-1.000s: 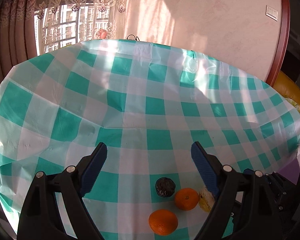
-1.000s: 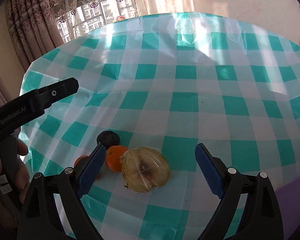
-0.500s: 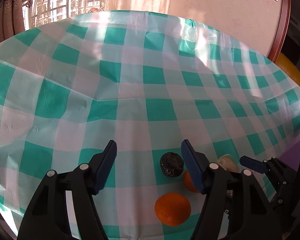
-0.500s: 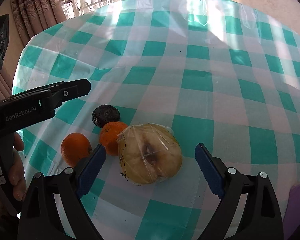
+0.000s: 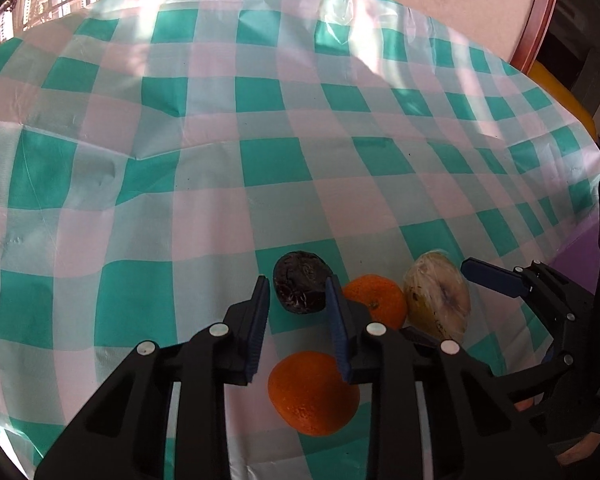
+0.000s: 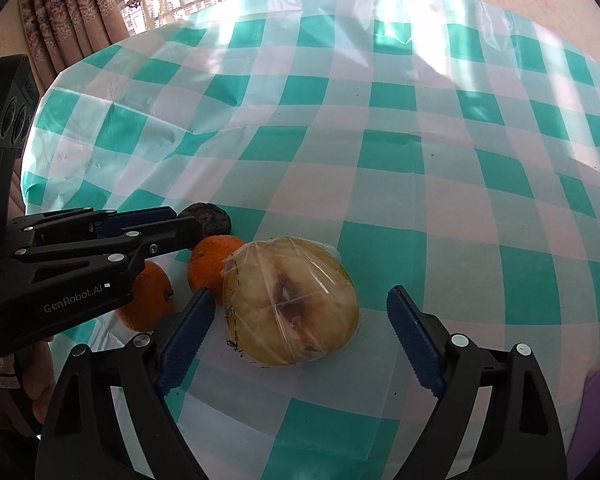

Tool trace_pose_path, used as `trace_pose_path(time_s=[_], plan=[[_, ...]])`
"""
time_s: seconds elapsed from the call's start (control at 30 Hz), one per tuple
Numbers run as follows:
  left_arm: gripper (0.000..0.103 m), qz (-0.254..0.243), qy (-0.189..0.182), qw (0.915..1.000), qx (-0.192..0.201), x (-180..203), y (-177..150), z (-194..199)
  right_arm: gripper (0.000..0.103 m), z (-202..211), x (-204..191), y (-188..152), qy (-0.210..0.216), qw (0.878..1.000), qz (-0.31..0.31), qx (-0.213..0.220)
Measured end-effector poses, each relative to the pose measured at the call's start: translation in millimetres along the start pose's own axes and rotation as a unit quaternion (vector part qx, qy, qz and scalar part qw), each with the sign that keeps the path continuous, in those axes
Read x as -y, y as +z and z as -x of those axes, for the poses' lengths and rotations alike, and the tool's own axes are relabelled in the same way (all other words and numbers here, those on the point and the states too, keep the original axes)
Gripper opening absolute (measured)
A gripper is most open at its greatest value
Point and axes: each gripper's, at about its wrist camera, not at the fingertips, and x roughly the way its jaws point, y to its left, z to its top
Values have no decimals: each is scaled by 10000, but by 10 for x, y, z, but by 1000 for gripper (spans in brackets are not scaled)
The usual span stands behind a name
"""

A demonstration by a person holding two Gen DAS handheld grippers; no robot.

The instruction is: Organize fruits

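Desk (image 5: 204, 168) covered with a teal-and-white checked plastic cloth; four fruits grouped at its near edge.

Left gripper (image 5: 298, 300): fingers drawn in to their narrowest, tips on either side of the near part of the dark, wrinkled round fruit (image 5: 302, 286). Pad contact with it cannot be confirmed from the left wrist view; in the right wrist view the fruit (image 6: 208, 218) sits at the tip of this gripper (image 6: 186, 228).

Right gripper (image 6: 300, 308): fingers wide and closing, straddling the pale yellow fruit half wrapped in clear film (image 6: 292, 304), clear gaps both sides, fruit resting on the cloth.

Small orange mandarin (image 6: 210, 264) touches the wrapped half on its left. Larger orange (image 5: 312, 392) lies nearest, under the left gripper.
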Motion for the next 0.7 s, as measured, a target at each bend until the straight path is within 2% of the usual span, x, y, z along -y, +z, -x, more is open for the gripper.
trace_pose_path(time_s=[0.17,0.43,0.47,0.7], plan=[[29,93,-72,9999,-6,-18,0,-32,68,15,15,-4,106,9999,-38,32],[27,409,-281,9988,-13,-122,1,-160,63,13,-8,-12,201,9998,-8,61],[27,456,-213,9987,19,-142,6,-155,59,14,-11,-15,174,9998,7,67],[28,673,164,9975,153,-303,17,-123,59,18,35,-18,71,9999,-48,146]])
